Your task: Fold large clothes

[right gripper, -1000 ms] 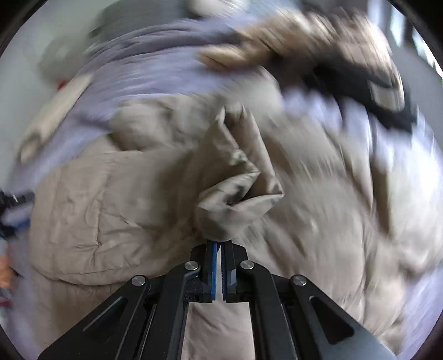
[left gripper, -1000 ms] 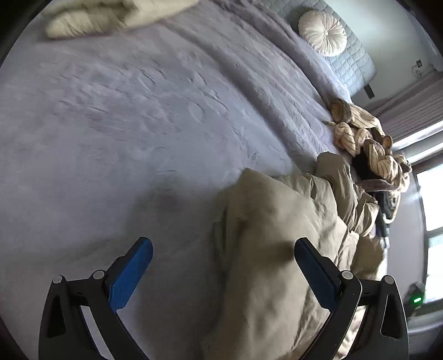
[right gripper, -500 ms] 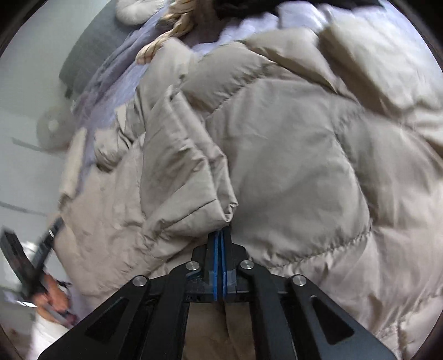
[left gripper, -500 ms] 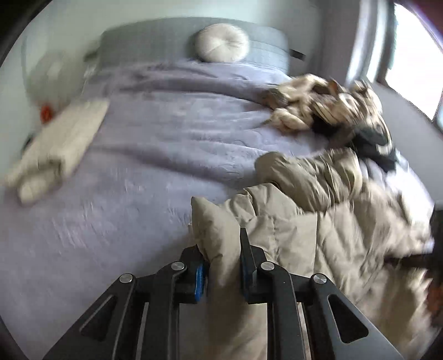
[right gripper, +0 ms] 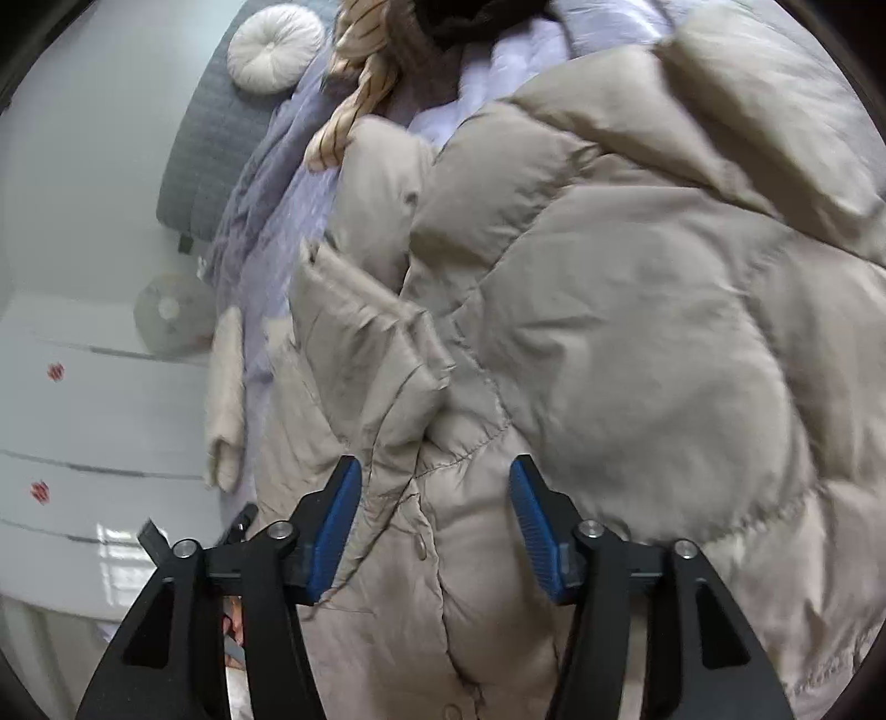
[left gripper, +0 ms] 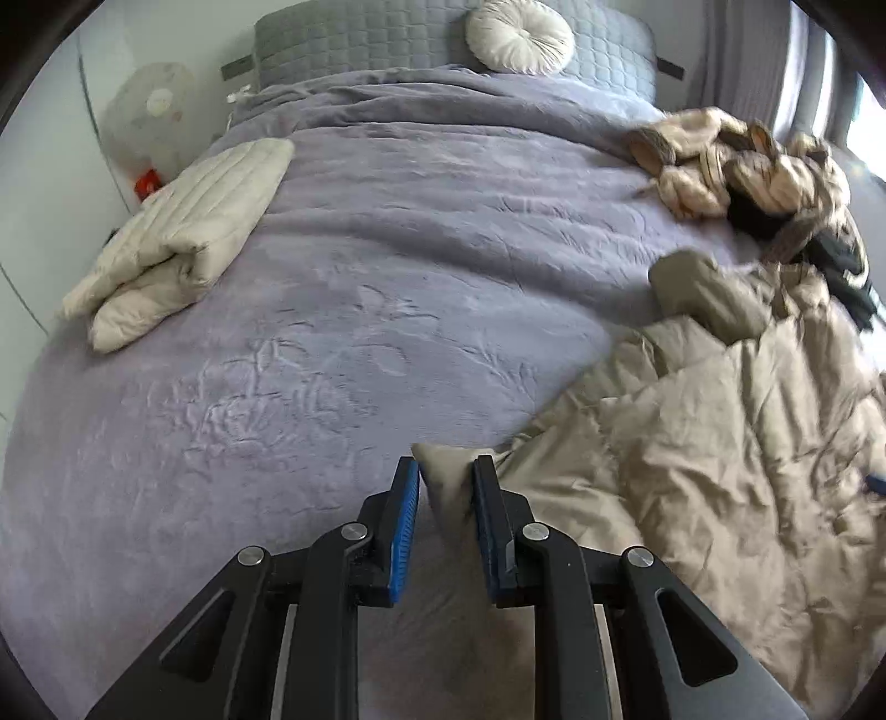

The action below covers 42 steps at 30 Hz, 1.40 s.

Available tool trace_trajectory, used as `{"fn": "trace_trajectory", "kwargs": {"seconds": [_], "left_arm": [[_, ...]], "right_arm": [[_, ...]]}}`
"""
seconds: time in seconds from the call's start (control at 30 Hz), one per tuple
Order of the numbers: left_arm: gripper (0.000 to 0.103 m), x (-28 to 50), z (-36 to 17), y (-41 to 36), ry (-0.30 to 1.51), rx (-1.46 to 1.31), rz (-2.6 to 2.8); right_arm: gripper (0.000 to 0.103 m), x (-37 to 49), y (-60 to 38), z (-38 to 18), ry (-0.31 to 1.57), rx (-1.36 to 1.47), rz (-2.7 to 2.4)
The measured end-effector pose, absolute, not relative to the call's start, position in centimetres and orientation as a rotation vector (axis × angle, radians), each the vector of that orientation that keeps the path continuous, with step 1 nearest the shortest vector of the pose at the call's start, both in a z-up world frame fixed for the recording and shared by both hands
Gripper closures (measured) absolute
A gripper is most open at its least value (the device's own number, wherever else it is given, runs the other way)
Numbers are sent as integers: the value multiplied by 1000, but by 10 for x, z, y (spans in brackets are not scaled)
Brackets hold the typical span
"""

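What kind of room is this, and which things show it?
Most likely a bedroom: a wide bed under a purple-grey cover, a quilted grey headboard with a round white cushion, and a beige puffer coat spread on the bed.

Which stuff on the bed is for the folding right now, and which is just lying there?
For the job:
puffy beige coat
left gripper, pinching its corner
right gripper, jaws just opened

Just lying about:
folded cream quilt
round pillow
striped clothes heap
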<state>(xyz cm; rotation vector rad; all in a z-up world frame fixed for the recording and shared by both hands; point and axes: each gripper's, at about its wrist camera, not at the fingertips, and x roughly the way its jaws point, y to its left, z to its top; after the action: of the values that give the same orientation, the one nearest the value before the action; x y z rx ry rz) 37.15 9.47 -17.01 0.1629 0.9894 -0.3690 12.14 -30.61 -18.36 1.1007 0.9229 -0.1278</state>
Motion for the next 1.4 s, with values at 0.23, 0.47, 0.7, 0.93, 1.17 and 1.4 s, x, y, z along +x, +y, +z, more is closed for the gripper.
{"fn": "trace_trajectory", "kwargs": {"seconds": [0.23,0.47,0.7,0.93,1.17,1.4], "left_arm": [[81,372,-171,107,1061,39,-353],[81,358,-142,119,1030,-23,-366],[81,346,-159,78,1062,52,-448],[81,354,-212,58,1092,175,-285],[81,335,-165,89,1041,95,-261],[81,300,-174,80,1096,152,-297]], "right_arm": [[45,174,-311,-202,926,1176,-49],[96,160,-290,-172,984,943,-168],[96,104,-290,-193,1051,948,-247],[95,128,-278,-184,1078,711,-264],[73,92,-288,-144,1026,633,-383],[96,109,-267,-140,1036,523,-274]]}}
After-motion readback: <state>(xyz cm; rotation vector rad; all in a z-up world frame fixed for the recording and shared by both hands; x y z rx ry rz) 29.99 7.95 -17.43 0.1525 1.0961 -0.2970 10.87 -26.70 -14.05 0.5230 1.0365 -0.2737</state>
